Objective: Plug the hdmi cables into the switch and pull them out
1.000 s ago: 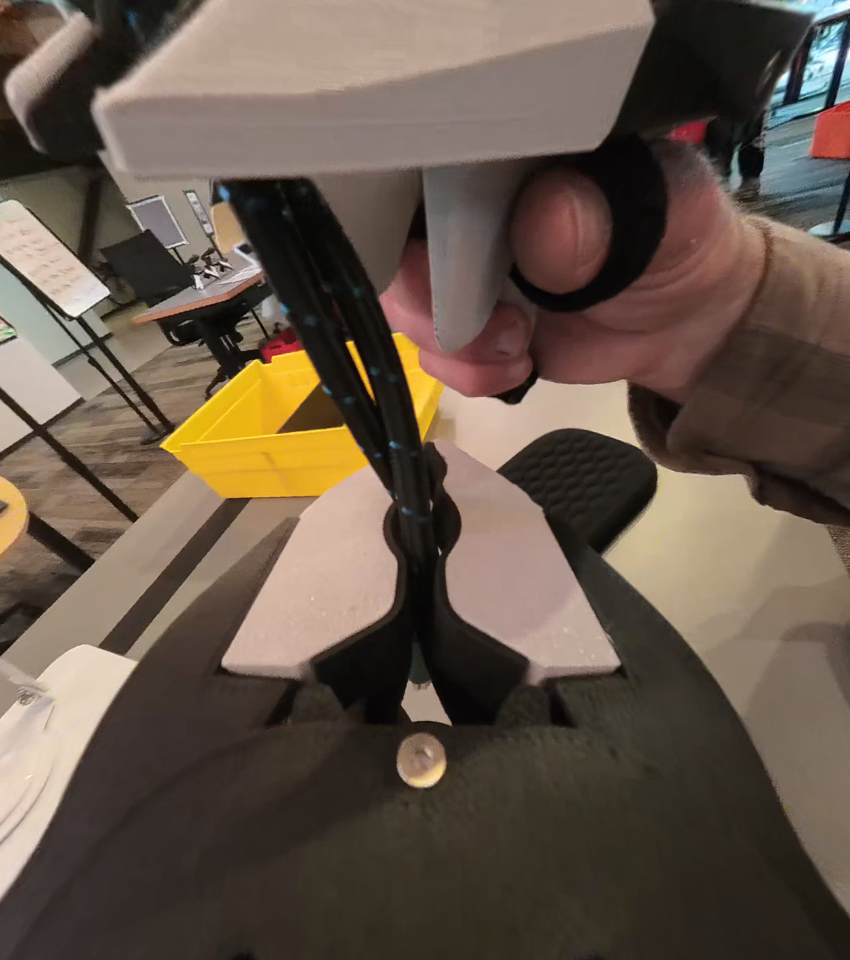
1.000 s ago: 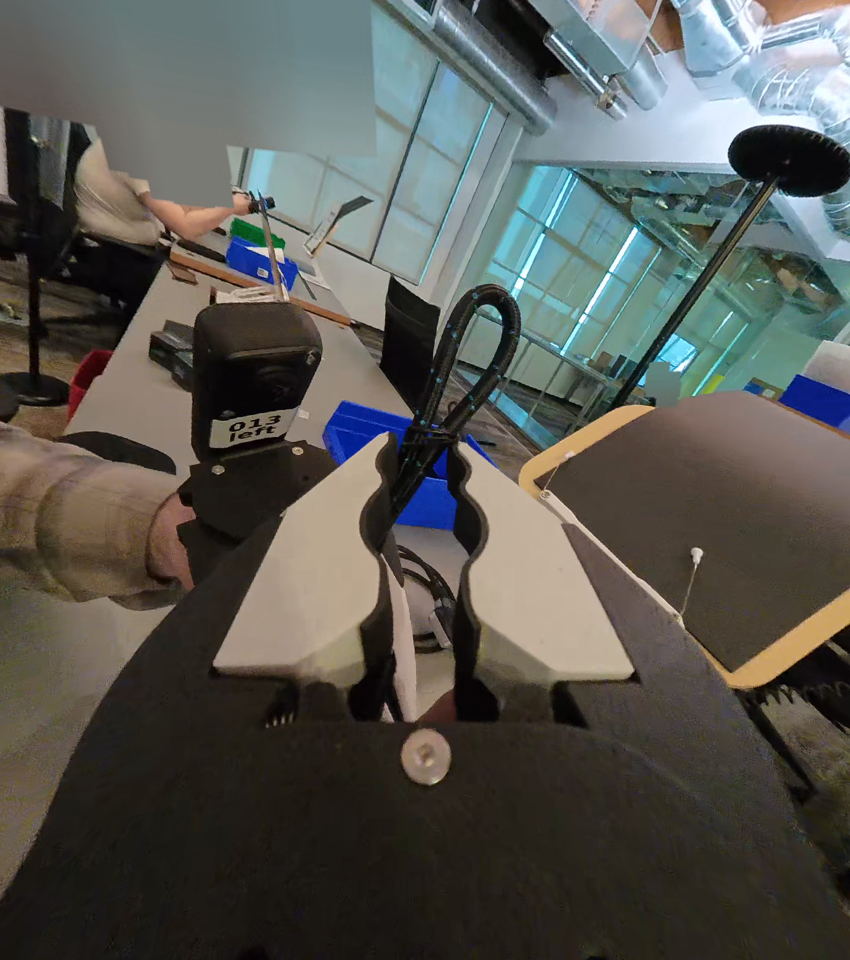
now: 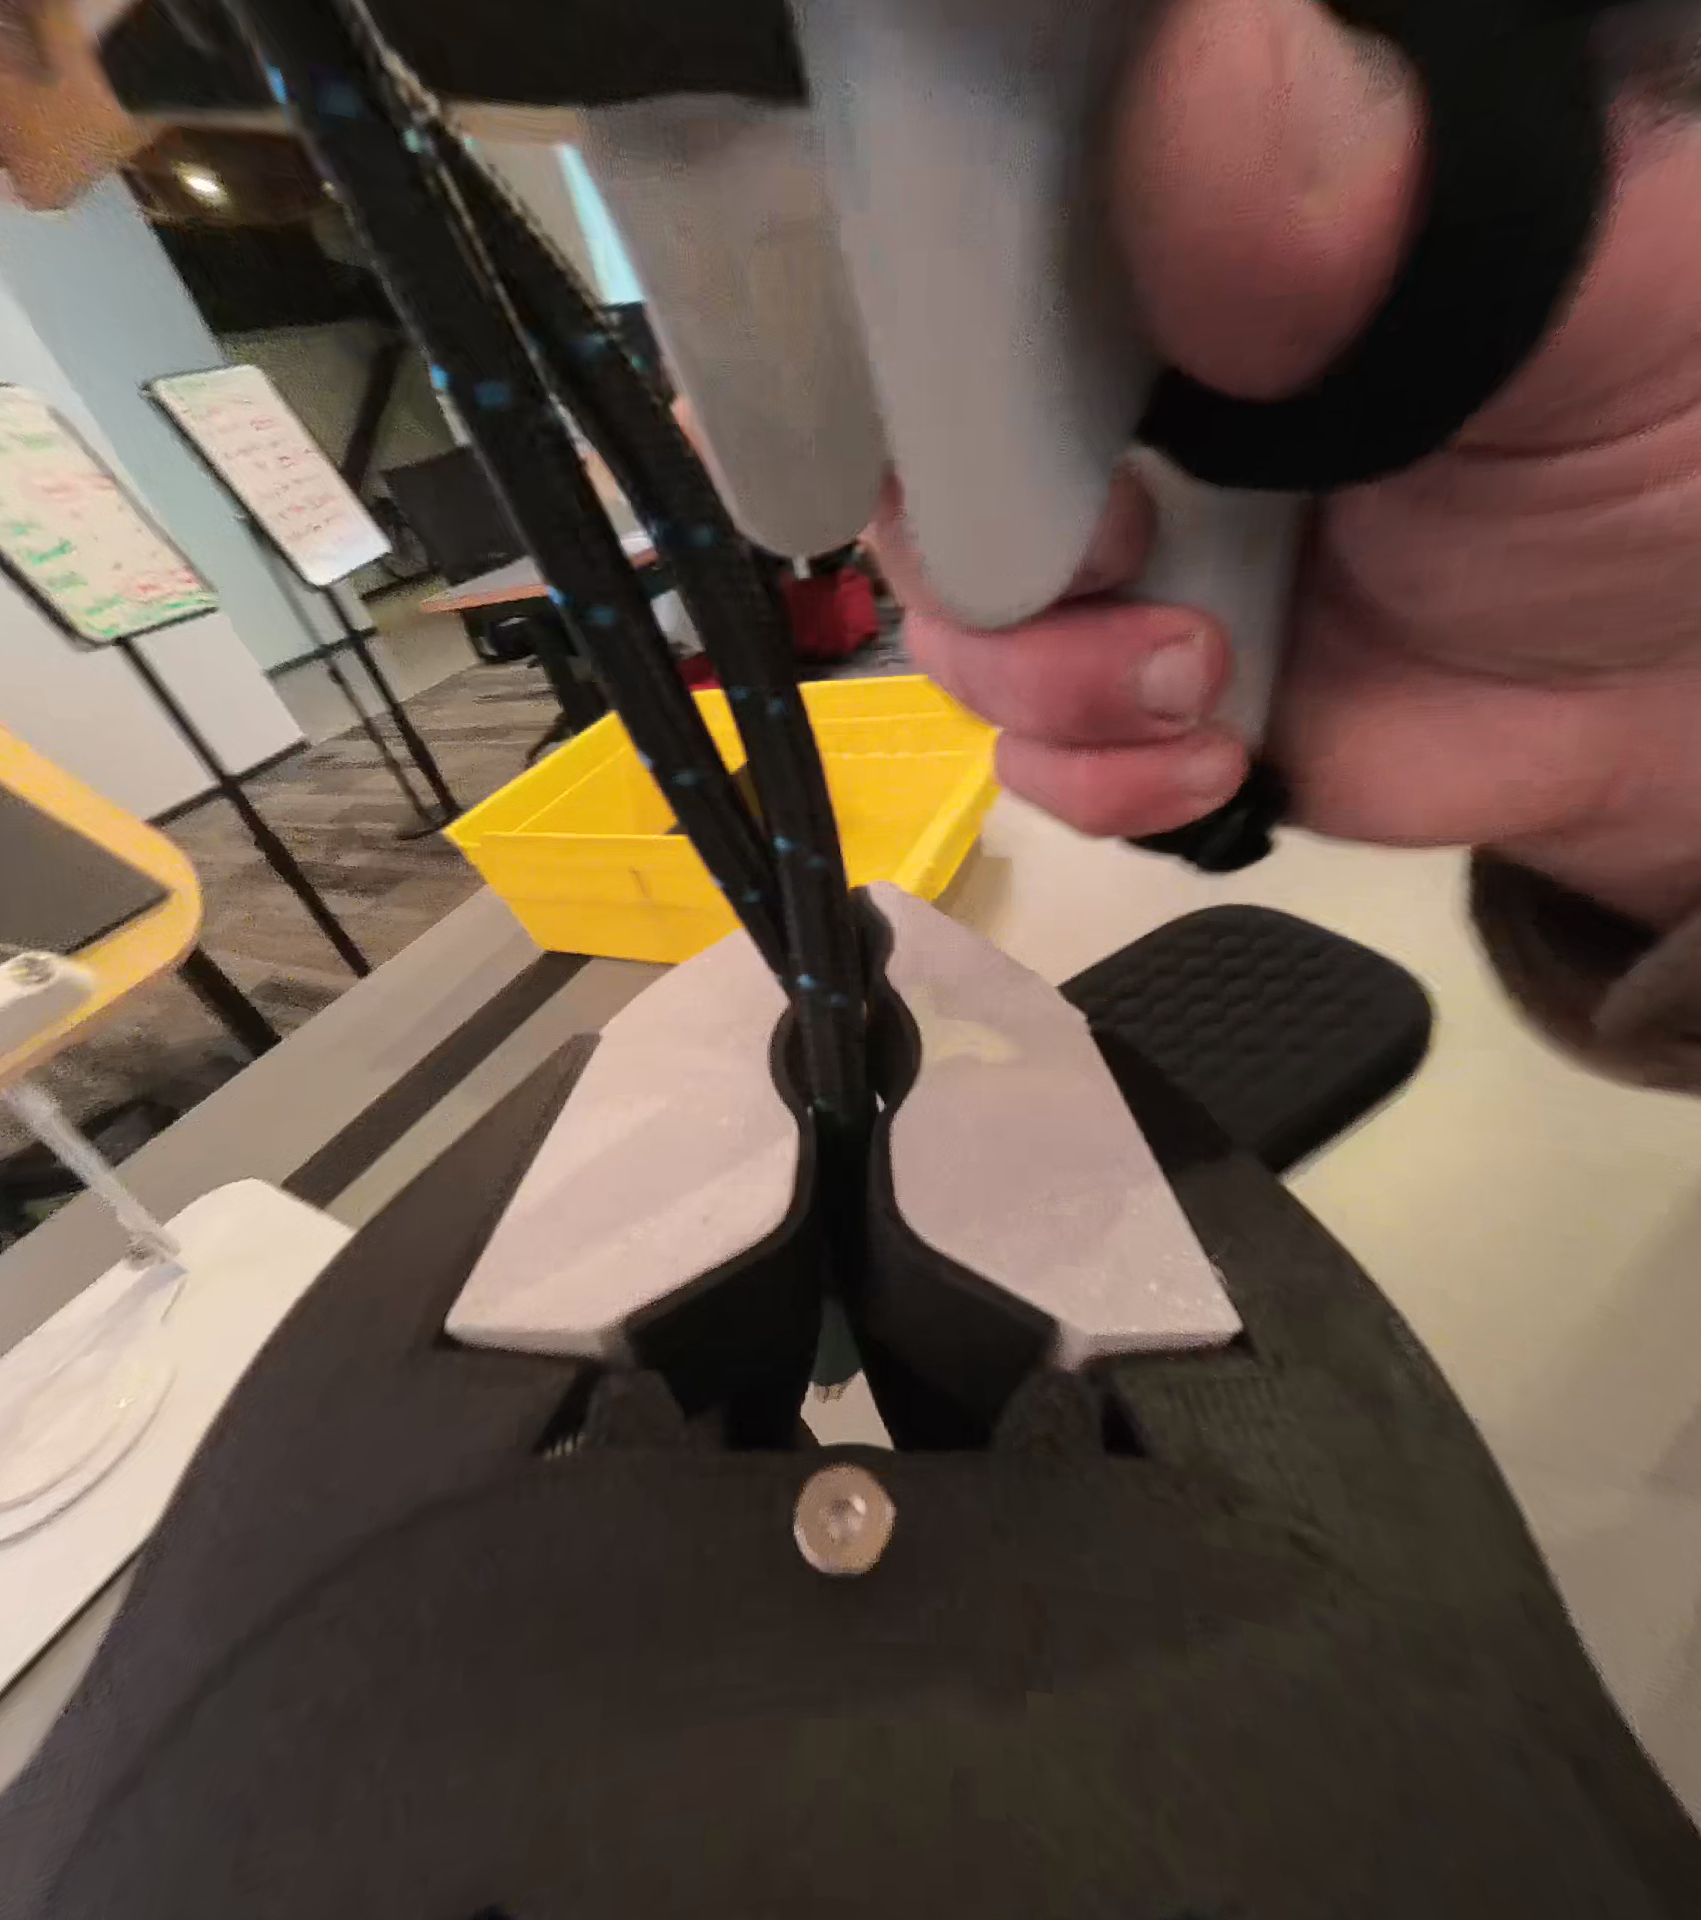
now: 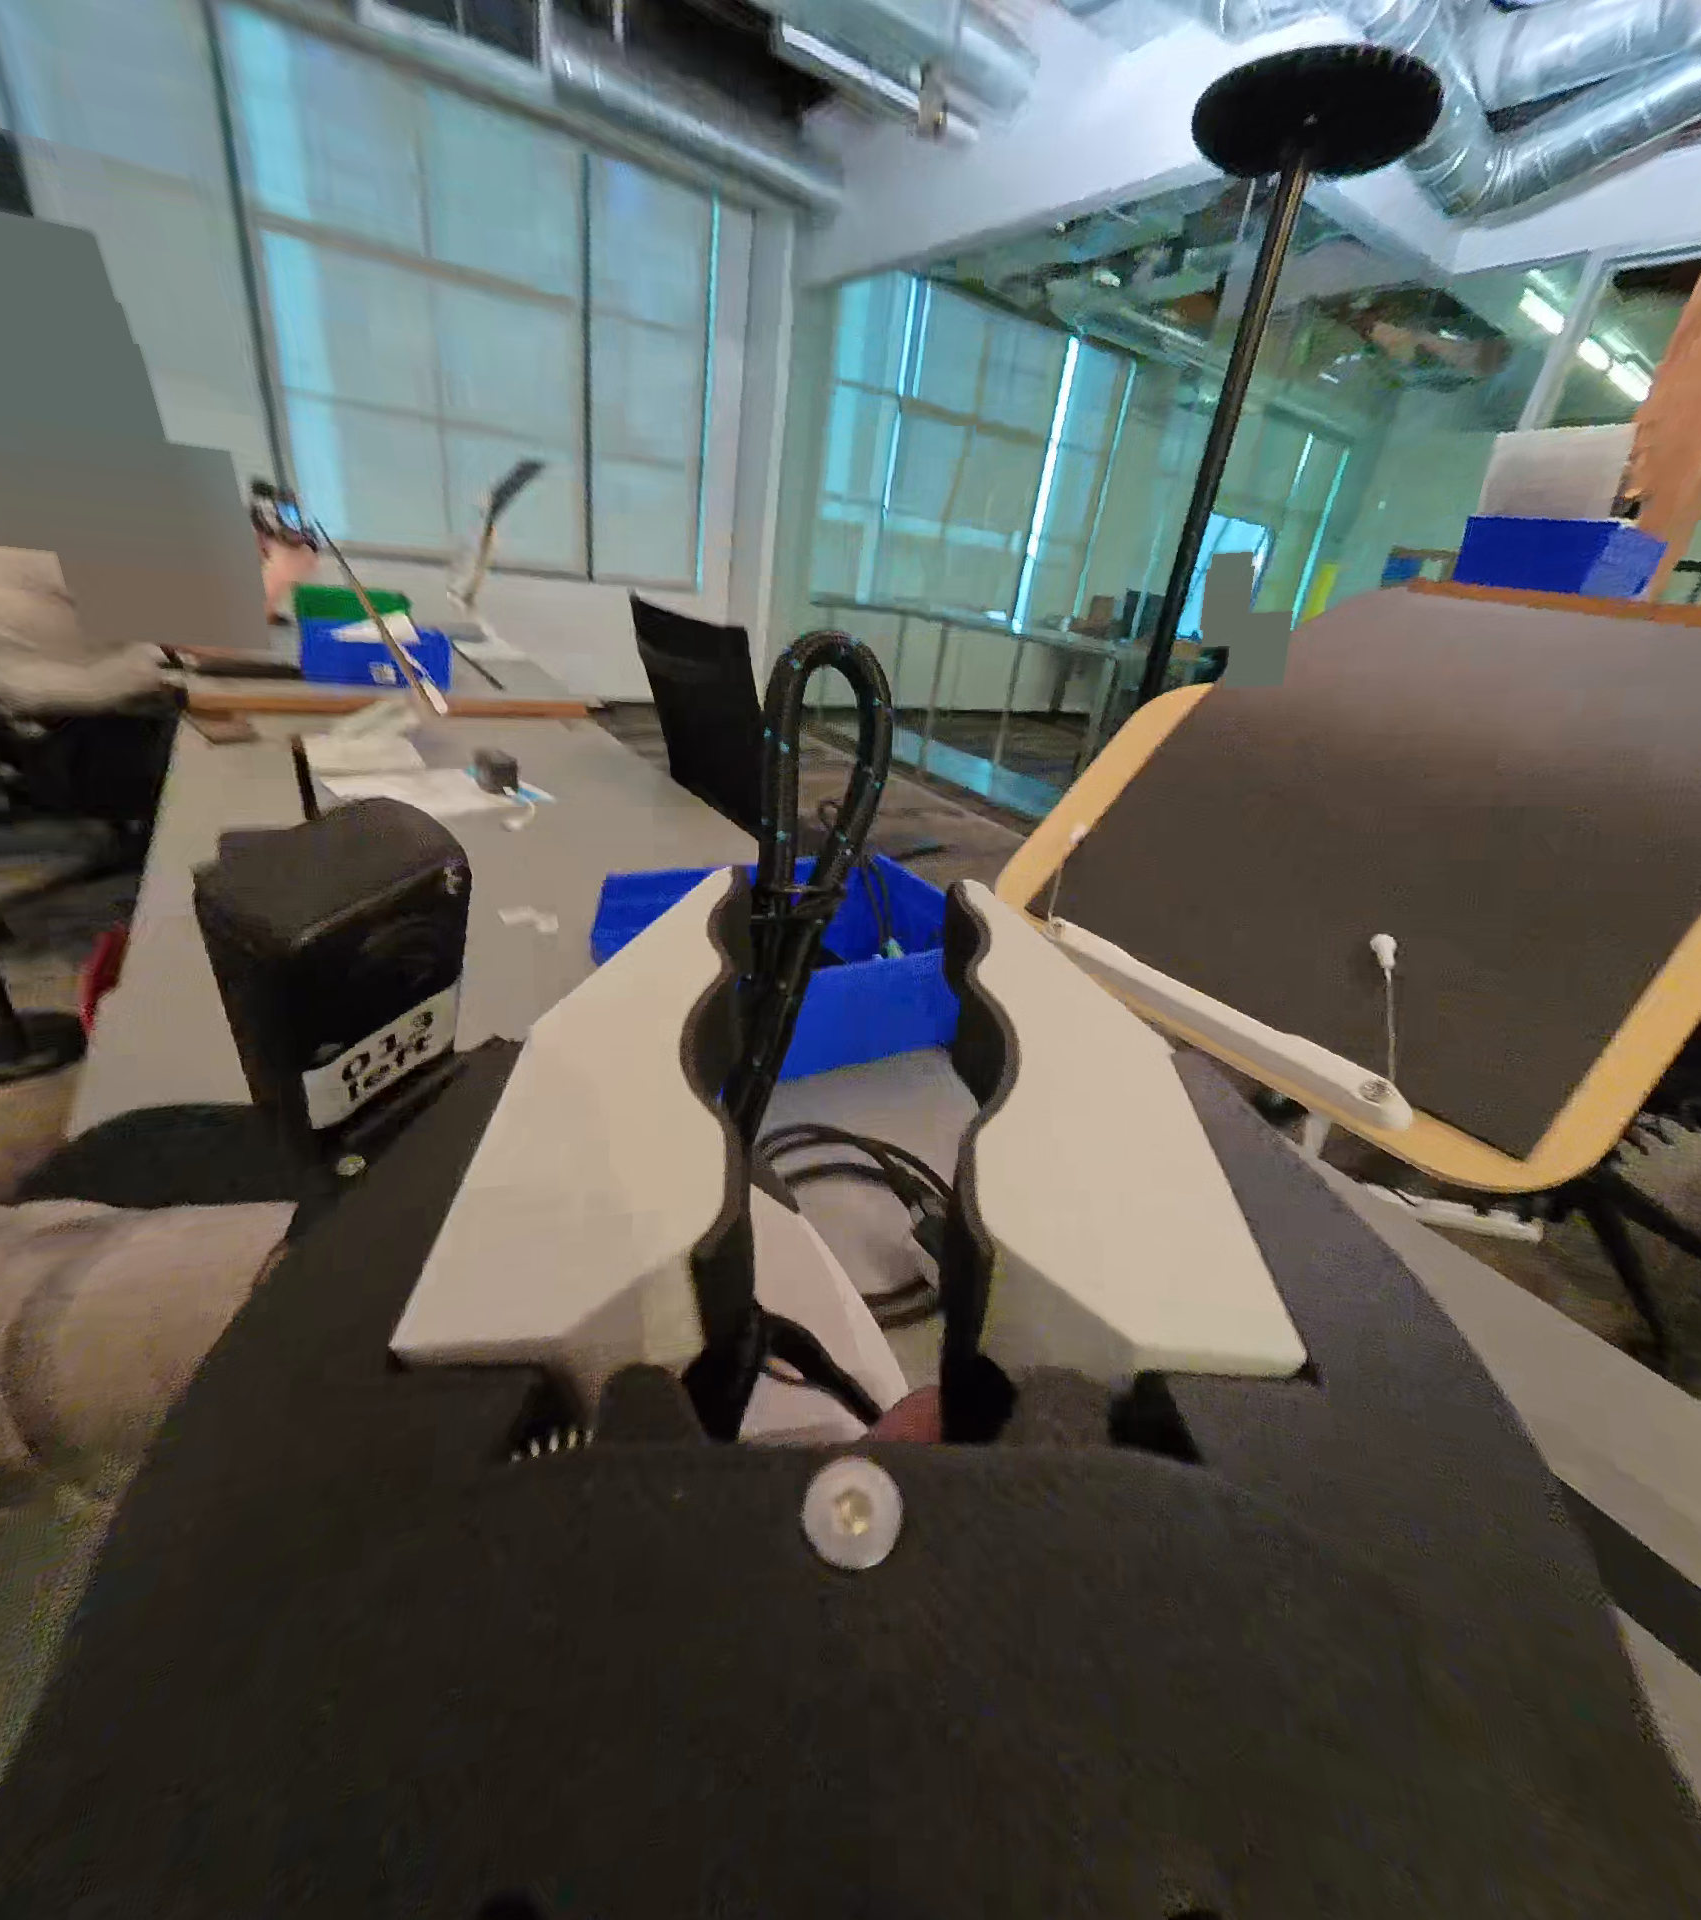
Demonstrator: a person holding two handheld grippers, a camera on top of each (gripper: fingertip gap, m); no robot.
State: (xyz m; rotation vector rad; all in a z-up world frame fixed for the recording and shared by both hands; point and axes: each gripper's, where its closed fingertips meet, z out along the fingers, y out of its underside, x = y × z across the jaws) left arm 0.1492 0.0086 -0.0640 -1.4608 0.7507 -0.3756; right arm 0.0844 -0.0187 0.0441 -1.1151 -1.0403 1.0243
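Note:
A black braided HDMI cable [image 3: 607, 623] with blue flecks runs up and to the left out of my left gripper [image 3: 851, 914], which is shut on it above the pale table. In the right wrist view the same cable's folded loop [image 4: 781, 769] stands between the fingers of my right gripper [image 4: 846, 894]. The jaws are open and the loop leans against the left finger [image 4: 617, 1091]. The hand on the right gripper's handle [image 3: 1397, 571] fills the upper right of the left wrist view. More black cables [image 4: 856, 1164] lie on the table below. I cannot make out the switch.
A yellow bin [image 3: 597, 862] stands beyond the left gripper, with a black textured pad [image 3: 1261, 1008] to its right. A blue bin [image 4: 867, 1008] lies ahead of the right gripper. The left gripper's black camera housing [image 4: 337, 935] is at left, a yellow-edged black board [image 4: 1397, 883] at right. The grippers' ends are close to 12 cm from one another.
My right gripper has opened and no longer pinches the cable loop. The right hand and its handle now loom closer in the left wrist view. The left gripper stays shut on the cable.

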